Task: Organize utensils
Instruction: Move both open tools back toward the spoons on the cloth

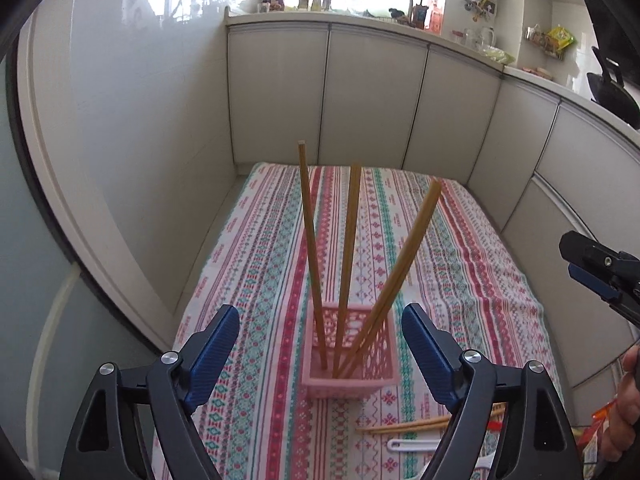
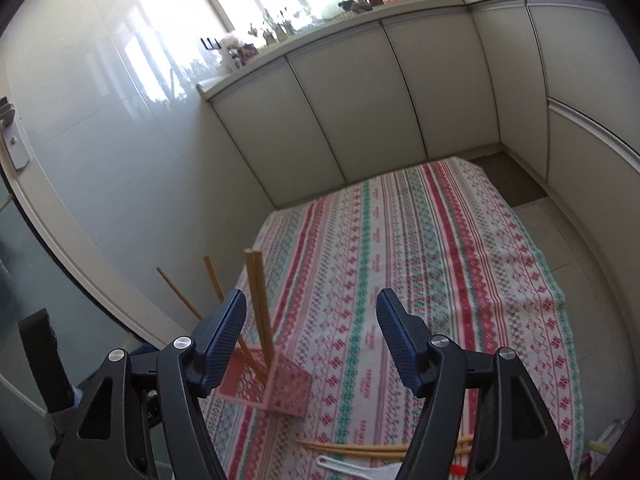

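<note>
A pink lattice basket stands on the striped tablecloth with several wooden chopsticks upright in it, leaning apart. My left gripper is open, its blue pads either side of the basket and clear of it. In the right wrist view the same basket sits at lower left with the chopsticks rising from it. My right gripper is open and holds nothing. More chopsticks lie flat on the cloth beside a white utensil. The loose chopsticks and white utensil also show near my right gripper's base.
White cabinet doors wall in the far end and right side of the table. A glossy white wall runs along the left. The right gripper shows at the left view's right edge, a hand below it. Floor tiles lie right of the table.
</note>
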